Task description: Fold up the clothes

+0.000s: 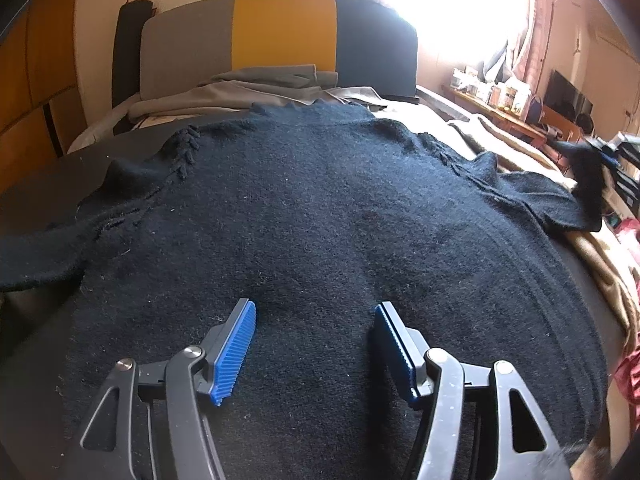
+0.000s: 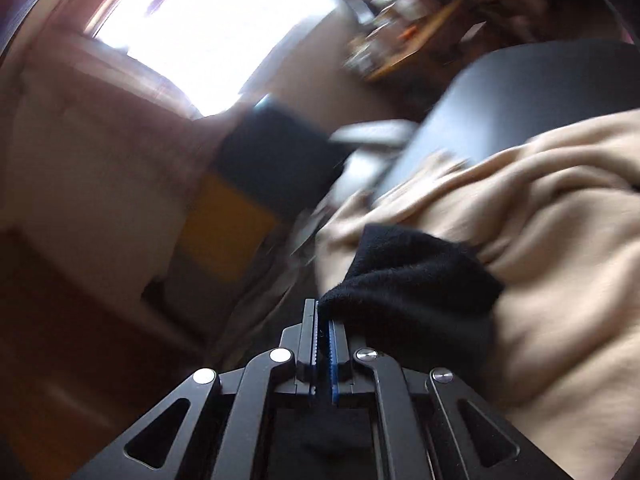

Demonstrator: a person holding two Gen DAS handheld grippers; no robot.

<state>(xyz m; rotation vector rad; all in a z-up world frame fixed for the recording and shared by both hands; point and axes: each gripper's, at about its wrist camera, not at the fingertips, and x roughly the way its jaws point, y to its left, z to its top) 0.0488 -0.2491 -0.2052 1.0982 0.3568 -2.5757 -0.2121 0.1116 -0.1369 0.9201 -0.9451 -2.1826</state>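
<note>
A black knit sweater (image 1: 320,208) lies spread flat on the bed, collar toward the headboard. My left gripper (image 1: 314,320) is open and hovers just above the sweater's lower body, holding nothing. My right gripper (image 2: 323,320) is shut on the sweater's right sleeve end (image 2: 408,276), which bunches over the fingers. In the left wrist view that gripper (image 1: 600,156) shows blurred at the far right, lifting the sleeve (image 1: 556,200). The left sleeve (image 1: 44,252) lies stretched out to the left.
A beige blanket (image 2: 520,216) lies under and to the right of the sweater. Grey clothes (image 1: 256,84) are piled by the grey, yellow and dark headboard (image 1: 280,36). A cluttered wooden shelf (image 1: 504,108) runs along the right wall under a bright window.
</note>
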